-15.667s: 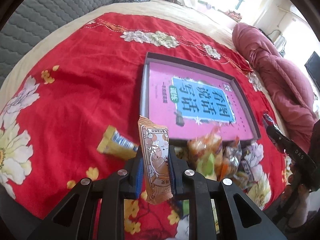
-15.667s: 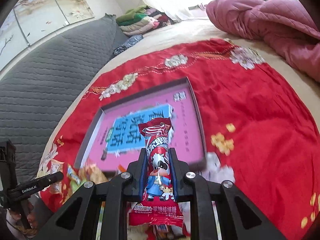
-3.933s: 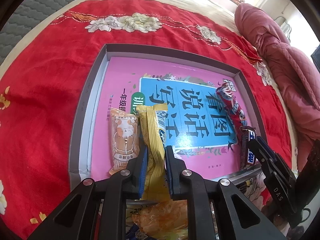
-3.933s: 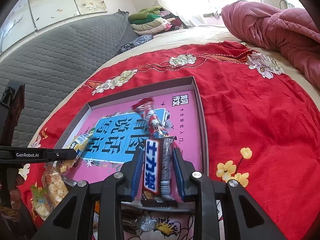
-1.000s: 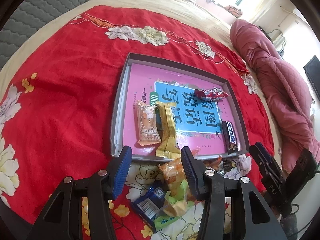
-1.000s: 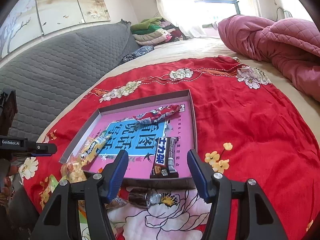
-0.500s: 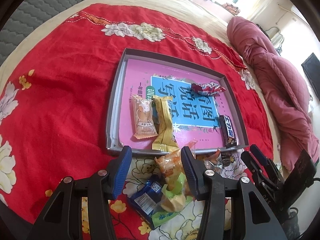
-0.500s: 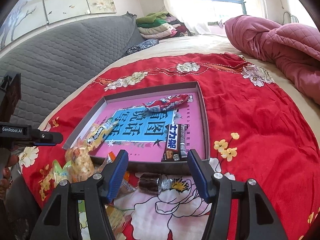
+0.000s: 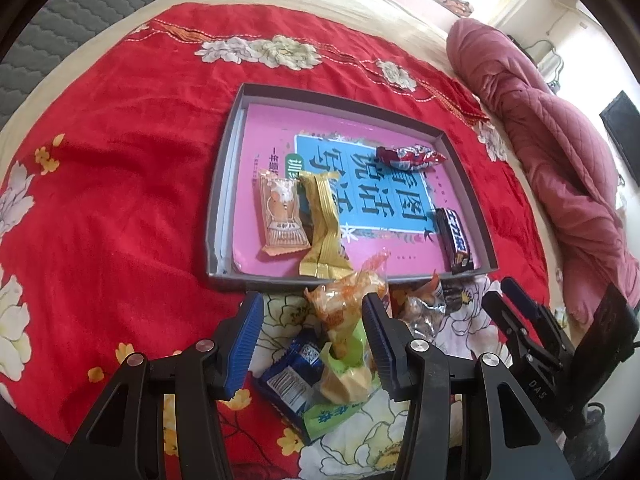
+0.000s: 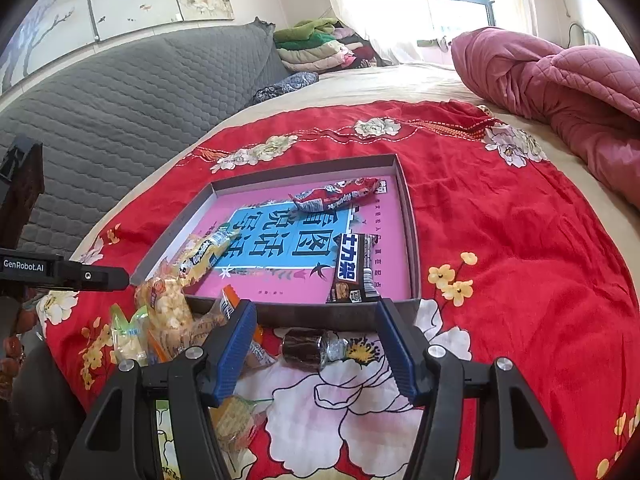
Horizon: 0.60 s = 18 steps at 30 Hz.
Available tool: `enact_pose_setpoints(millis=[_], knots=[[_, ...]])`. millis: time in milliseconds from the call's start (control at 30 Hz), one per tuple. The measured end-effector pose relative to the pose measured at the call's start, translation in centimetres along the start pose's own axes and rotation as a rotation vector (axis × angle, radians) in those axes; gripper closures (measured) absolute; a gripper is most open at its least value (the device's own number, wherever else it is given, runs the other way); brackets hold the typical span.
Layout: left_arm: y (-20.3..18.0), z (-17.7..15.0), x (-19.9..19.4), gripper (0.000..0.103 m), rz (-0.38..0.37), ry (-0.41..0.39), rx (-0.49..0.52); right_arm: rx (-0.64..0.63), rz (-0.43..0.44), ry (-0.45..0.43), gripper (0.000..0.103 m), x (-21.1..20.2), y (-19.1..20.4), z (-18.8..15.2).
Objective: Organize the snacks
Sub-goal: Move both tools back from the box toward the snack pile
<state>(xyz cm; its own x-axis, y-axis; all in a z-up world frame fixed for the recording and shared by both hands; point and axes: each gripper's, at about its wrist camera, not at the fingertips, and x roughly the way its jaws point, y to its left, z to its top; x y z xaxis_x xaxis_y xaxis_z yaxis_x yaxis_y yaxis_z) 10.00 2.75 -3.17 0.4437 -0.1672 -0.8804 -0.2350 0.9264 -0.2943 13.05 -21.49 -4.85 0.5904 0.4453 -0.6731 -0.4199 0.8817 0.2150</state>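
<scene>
moved: both backed off tray point(image 9: 224, 184) | left gripper point(image 9: 312, 320) gaping, empty | right gripper point(image 10: 316, 330) same

Four snacks point(image 9: 326, 228) lie in the tray point(image 9: 218, 200); others before it.

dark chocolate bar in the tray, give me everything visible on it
The chocolate bar is a glossy dark brown wrapper with a blue-and-white logo band, a peanut picture at its near end and a barcode along one side. It lies flat and sealed in the tray's near right corner, lengthwise along the right wall, on the pink book cover. Nothing grips it.
</scene>
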Motion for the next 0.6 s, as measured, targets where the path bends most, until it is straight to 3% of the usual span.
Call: enact_pose_setpoints(millis=[600], knots=[[-0.8, -2.4, 0.7, 0.05, 0.0, 0.057, 0.041, -0.012, -0.016, 0.035, 0.042, -0.1, 0.2, -0.6]])
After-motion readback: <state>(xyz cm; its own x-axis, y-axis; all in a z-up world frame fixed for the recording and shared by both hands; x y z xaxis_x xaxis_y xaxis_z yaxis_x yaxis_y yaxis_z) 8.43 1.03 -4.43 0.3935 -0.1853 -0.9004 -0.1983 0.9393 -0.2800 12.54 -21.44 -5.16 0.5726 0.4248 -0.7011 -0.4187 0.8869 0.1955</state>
